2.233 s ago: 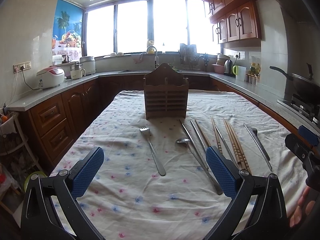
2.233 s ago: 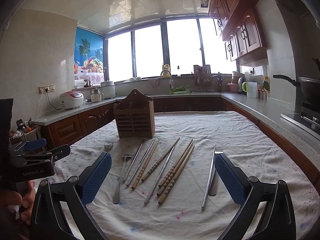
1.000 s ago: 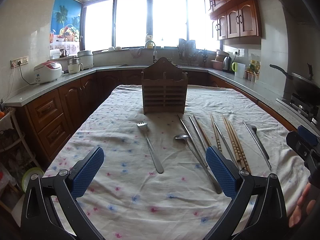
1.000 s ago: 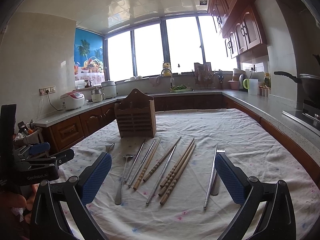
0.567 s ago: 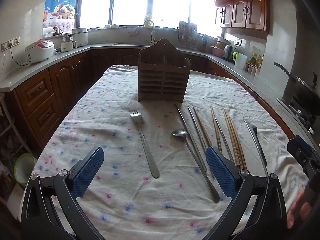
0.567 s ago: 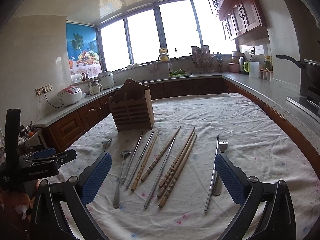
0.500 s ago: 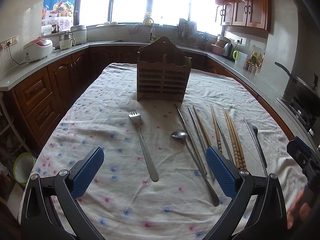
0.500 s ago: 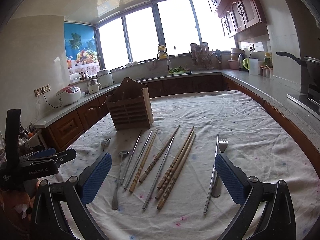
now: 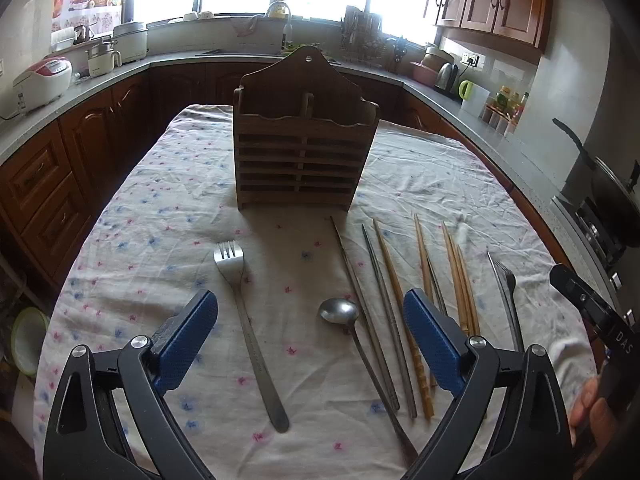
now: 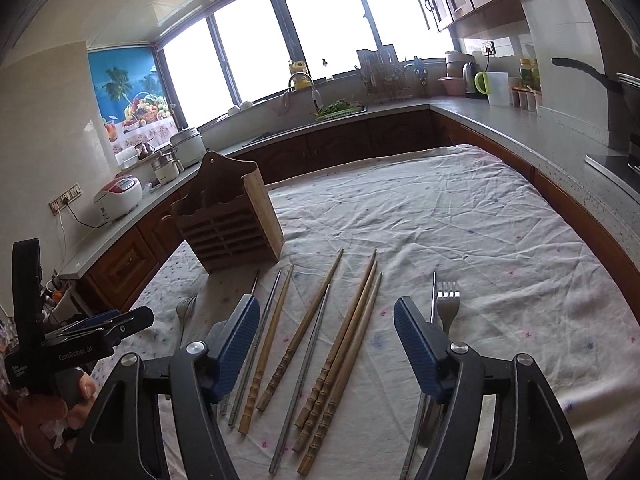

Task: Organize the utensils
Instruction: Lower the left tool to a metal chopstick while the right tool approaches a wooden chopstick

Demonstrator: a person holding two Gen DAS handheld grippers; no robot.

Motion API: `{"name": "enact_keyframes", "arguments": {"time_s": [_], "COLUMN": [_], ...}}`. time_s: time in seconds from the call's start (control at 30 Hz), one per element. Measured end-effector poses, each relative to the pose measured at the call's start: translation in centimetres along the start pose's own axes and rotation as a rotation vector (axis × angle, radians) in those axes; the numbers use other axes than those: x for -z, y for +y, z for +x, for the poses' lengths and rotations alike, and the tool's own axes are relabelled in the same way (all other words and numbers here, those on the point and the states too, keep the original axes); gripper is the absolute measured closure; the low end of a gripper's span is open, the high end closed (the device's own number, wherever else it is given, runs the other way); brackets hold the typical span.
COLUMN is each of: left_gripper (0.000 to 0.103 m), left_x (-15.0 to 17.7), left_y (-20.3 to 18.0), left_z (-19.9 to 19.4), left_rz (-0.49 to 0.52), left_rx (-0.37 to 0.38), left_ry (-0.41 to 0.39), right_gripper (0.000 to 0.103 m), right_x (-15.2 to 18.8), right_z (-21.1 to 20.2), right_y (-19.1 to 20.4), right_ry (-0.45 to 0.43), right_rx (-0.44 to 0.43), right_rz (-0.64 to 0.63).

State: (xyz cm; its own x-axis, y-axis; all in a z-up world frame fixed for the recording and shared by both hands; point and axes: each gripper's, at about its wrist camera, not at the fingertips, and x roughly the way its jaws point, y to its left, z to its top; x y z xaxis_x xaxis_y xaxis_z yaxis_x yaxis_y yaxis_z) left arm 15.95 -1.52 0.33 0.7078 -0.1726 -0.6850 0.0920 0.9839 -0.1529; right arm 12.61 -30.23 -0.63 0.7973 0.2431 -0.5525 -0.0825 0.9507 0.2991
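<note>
Jaws of both grippers apart, empty: left gripper (image 9: 310, 330) over fork (image 9: 248, 328), right gripper (image 10: 326, 342) over chopsticks (image 10: 340, 360).

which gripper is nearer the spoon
Left. The left gripper frames the spoon between its open fingers; the right gripper hovers over the chopsticks, farther right.

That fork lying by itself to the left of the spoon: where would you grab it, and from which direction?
Probably mid-handle. The fork lies flat on the tablecloth, tines toward the wooden holder, with bare cloth on both sides. The open left gripper could come straight down from above, one finger on each side of the thin handle, and pinch across its width.
</note>
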Motion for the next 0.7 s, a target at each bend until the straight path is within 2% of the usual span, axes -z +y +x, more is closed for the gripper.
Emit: {"name": "enact_keyframes", "arguments": {"time_s": [0.1,0.23,0.3,0.37,0.53,0.6,0.7], "left_gripper": [0.012,0.018,0.024,0.028,0.042,0.049,0.053], "left_x": [-1.0,-2.3,-2.9,-3.4,-4.3,-4.5,-4.7], "left_y": [-0.6,-1.2,-1.4,-1.7,-2.5,-2.7,-3.0], "left_z": [1.5,3.7,5.0,6.3,9.5,10.8,12.4], "left_rz": [0.016,0.035,0.040,0.046,0.055,0.058,0.061], "left_rx": [0.007,0.009,0.012,0.015,0.024,0.032,0.034], "left_ry": [0.027,0.067,0.091,0.114,0.179,0.207,0.241], "right_gripper": [0.047,0.052,0.062,0.066,0.071,0.077,0.078], "right_x": [-0.7,-1.3,-1.5,-1.6,-1.9,-2.1,-2.2], "right_z": [1.4,3.5,4.7,6.0,9.5,10.7,12.1], "right_y": [-0.5,-0.9,-1.2,-1.7,-3.1,-3.3,-3.2], "right_ry": [0.027,0.076,0.102,0.132,0.215,0.237,0.264], "right_rx": [0.009,0.021,0.044,0.047,0.068,0.082,0.099], "right_rz": [0.013,0.027,0.029,0.046,0.088,0.086,0.072]}}
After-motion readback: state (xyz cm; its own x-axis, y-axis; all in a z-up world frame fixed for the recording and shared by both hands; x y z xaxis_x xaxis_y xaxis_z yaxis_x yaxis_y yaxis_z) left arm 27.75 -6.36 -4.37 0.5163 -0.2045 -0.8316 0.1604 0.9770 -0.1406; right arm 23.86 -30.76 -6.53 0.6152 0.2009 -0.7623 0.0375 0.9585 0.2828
